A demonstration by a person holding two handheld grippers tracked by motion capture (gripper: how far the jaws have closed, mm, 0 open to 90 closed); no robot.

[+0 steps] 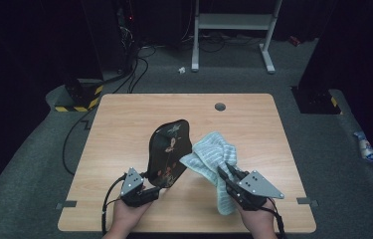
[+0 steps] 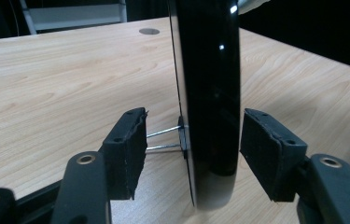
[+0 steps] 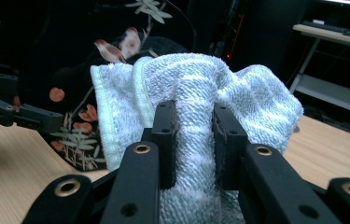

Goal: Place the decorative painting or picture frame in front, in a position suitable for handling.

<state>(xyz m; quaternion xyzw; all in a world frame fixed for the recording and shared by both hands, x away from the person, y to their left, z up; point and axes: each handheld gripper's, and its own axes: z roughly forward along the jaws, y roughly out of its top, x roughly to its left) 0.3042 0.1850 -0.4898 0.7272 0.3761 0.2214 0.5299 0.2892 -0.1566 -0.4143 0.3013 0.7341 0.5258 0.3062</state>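
Left gripper: jaws stand wide on either side of the tray's lower edge; in the left gripper view a gap shows between each pad and the black rim, so the pads do not press on it.
Tray: black lacquer with painted birds and flowers, standing on edge, tilted, near the middle of the table, just ahead of the left gripper; its glossy rim runs upright between the jaws.
Right gripper: jaws clamped tight on a fold of the cloth, seen pinched between the pads in the right gripper view.
Cloth: pale green-striped towel, bunched, touching the tray's right side and hanging down toward the table's near edge.
Hands: one hand behind each gripper, at the near edge.
Table: light wood grain, rounded corners, a round grey grommet near the far edge.
Floor: grey carpet; black cables trail at far left beside a yellow-and-black striped block.
Room: dark; a white frame stands beyond the table.
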